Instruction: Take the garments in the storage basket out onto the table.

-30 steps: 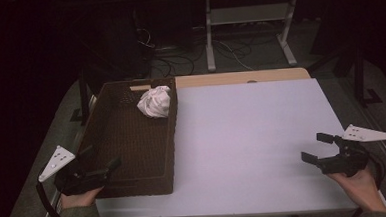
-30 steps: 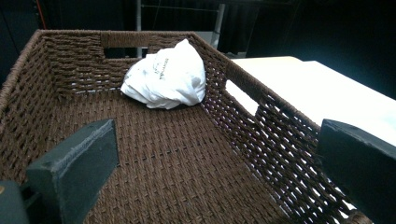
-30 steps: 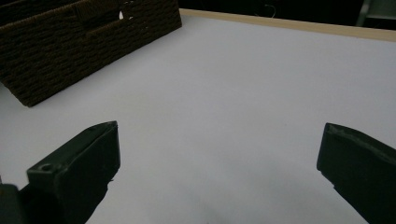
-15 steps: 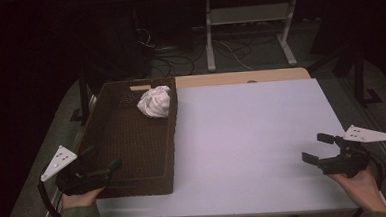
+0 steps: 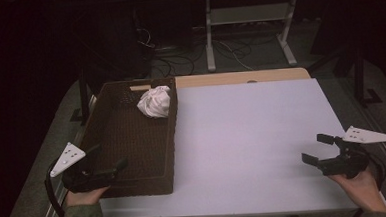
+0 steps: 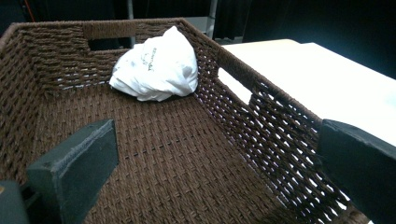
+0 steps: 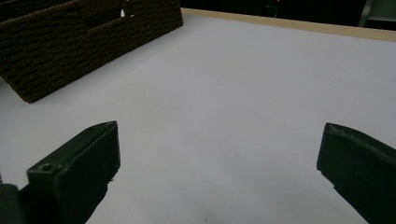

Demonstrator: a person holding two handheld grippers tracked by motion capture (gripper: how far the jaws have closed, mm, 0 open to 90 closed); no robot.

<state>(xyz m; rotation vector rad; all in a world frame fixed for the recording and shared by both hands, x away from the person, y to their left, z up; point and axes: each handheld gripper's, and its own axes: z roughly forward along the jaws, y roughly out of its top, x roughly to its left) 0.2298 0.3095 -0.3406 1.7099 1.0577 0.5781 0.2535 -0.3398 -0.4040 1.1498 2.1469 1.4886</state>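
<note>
A brown woven basket [image 5: 175, 134] stands on the left part of the white table [image 5: 252, 135]. A crumpled white cloth [image 5: 154, 101] lies in its far right corner, against the wall. My left gripper [image 5: 110, 155] hangs open over the basket's near left end, with nothing between its jaws. In the left gripper view the cloth [image 6: 156, 65] lies well ahead of the left gripper [image 6: 219, 156], across the bare basket floor [image 6: 187, 154]. My right gripper [image 5: 312, 147] is open and empty low over the table's near right part. In the right gripper view the right gripper [image 7: 219, 158] faces the basket [image 7: 70, 51] far off.
A wooden strip [image 5: 239, 77] runs along the table's far edge. Behind the table on the dark floor are a white metal stand [image 5: 247, 30] and loose cables [image 5: 178, 59]. A dark frame leg [image 5: 359, 74] rises to the right of the table.
</note>
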